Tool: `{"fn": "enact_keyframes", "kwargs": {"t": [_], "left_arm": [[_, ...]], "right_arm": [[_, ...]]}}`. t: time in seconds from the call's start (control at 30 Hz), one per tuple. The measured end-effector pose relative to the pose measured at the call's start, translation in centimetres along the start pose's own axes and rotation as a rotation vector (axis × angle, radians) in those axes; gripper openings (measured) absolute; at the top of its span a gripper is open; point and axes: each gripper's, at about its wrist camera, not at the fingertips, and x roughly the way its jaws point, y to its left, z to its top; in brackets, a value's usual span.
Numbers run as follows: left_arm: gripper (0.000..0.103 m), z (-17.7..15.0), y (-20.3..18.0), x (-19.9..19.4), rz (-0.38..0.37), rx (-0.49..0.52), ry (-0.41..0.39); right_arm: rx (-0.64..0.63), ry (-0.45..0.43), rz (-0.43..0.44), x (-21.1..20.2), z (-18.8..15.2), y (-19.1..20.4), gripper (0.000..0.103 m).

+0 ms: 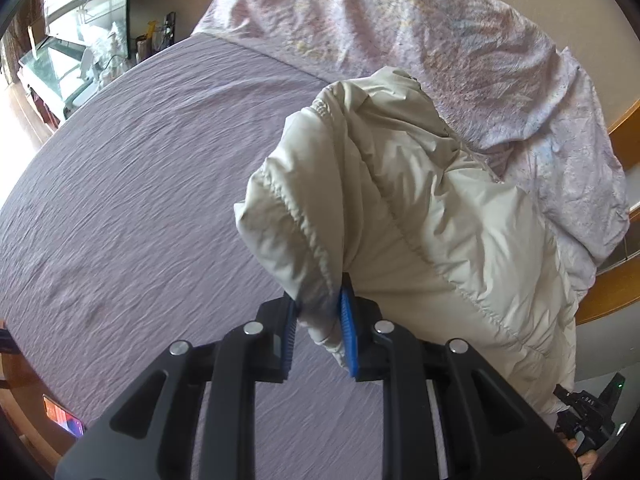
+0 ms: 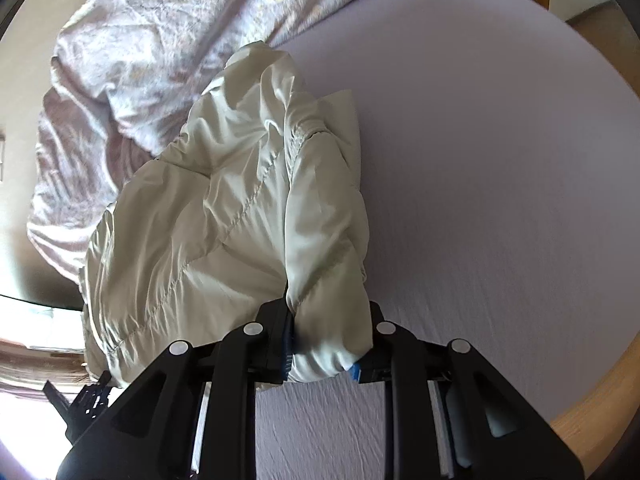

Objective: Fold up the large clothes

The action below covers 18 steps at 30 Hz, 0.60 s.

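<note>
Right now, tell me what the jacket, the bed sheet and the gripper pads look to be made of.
Cream puffer jacket: thin synthetic shell, probably nylon or polyester, going by its faint sheen, stitched quilting and puffy filling.
Lilac bed sheet: matte woven fabric, possibly cotton, with fine crinkles.
Left gripper pads: blue, ribbed, probably rubber or soft plastic, on black hard plastic fingers.

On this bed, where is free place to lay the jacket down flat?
The bare lilac sheet is free from the jacket out to the window side, and in the right wrist view out to the wooden bed edge. It is crowded at the far end, where the crumpled floral duvet lies.
</note>
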Motion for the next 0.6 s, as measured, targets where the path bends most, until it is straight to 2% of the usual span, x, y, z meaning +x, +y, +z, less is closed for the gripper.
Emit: {"fn": "enact_keyframes", "kwargs": {"t": [0.1,0.17,0.3,0.47,0.5,0.57,0.6], "left_arm": [[0.019,-1.1,1.6,-1.5,-0.015,-0.015,-0.009],[0.012,-1.7,2.3,-2.4,-0.006,-0.016,-0.02],[0.009,-2.4,3.6,-3.3,0.063,0.004,-0.048],[0.009,-2.5,3.8,-3.7,0.06,0.017,-0.056],[0.01,-2.4,3.7,-3.7,0.06,0.022,-0.056],[0.019,-2.3,3.2,-3.6,0.059,0.037,-0.053],[0.027,-2.2,3.1,-3.6,0.064,0.041,-0.055]], "right_arm": [[0.017,0.014,0.033,-0.3,-1.6,-0.6,0.021],[0.015,0.018,0.04,-0.5,-2.2,-0.8,0.021],[0.001,0.014,0.033,-0.2,-2.3,-0.6,0.021],[-0.043,0.001,-0.018,-0.8,-2.2,-0.3,0.029],[-0.048,-0.002,-0.035,-1.0,-2.1,0.0,0.032],[-0.05,-0.01,-0.059,-1.6,-2.2,-0.1,0.038],[-0.05,-0.031,-0.094,-1.9,-2.1,0.2,0.041]]}}
